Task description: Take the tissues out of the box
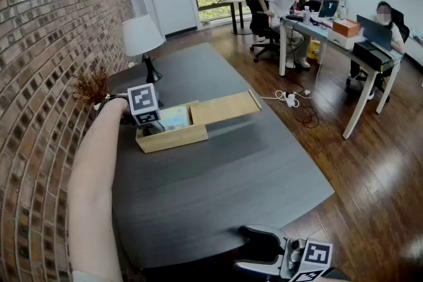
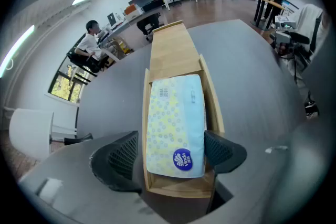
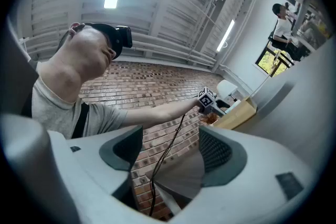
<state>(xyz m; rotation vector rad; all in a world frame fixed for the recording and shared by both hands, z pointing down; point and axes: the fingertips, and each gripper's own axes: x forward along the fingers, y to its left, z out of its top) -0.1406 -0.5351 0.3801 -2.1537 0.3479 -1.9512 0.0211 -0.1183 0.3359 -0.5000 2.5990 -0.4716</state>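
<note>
- Straddling the near end of the wooden box [image 2: 176,190], the left gripper [image 2: 172,150] has its fingers [image 2: 119,157] spread wide, one just outside each long wall. They clamp nothing, and I cannot tell whether they touch the wood.
- Between those fingers lies the tissue pack [image 2: 176,113], flat inside the box and running lengthwise away from the fingertips. Its soft wrap is pale blue and yellow with small dots.
- At the pack's end nearest the fingers is a round dark-blue logo [image 2: 182,159] reading "Vinda". The smaller line beneath it is too small to read.
- At the pack's end farthest from the fingers is a small block of print [image 2: 164,93], also unreadable.
- Beyond the pack, farther from the fingers, the lid [image 2: 174,52] juts out past the box's far end, leaving the pack uncovered.
- The box rests on a dark grey table [image 1: 218,188].
- The right gripper [image 3: 173,148] has its fingers [image 3: 220,153] apart with nothing between them. It is well apart from the box, by the table's near edge, and a brick wall [image 3: 157,92] shows beyond its fingertips.
</note>
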